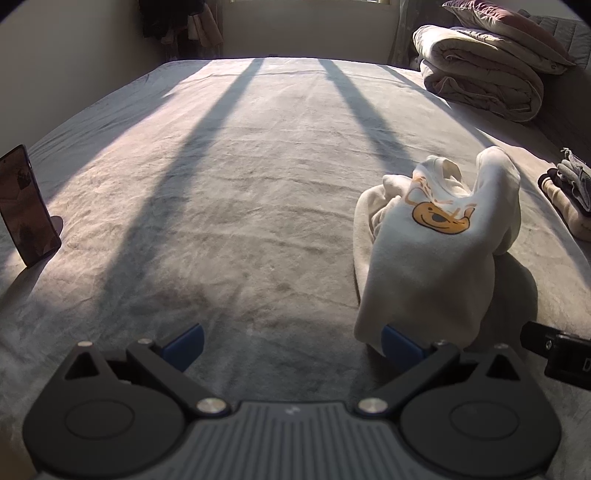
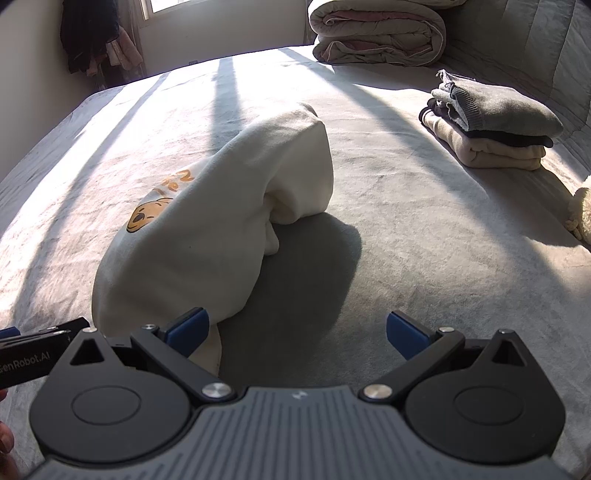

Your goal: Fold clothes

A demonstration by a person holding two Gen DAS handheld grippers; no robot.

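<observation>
Lying in a crumpled heap on the near right part of the bed (image 1: 240, 184), a cream sweatshirt (image 1: 436, 251) with an orange bear print (image 1: 439, 218) stands up in soft folds and throws a dark shadow to its right. The left tool (image 1: 291, 345) is spread wide and holds nothing; its right blue pad (image 1: 397, 345) sits just at the near hem of the sweatshirt, while its left pad is over bare blanket. The right tool (image 2: 297, 334) is also spread wide and empty, with its left pad (image 2: 190, 330) touching or just beside the near edge of the sweatshirt; I cannot tell which. A stack of folded clothes (image 2: 495, 125) rests at the far right, well apart from the sweatshirt. A rolled quilt (image 2: 376, 33) lies at the far end of the bed. A phone (image 1: 26, 206) stands upright at the left edge.
</observation>
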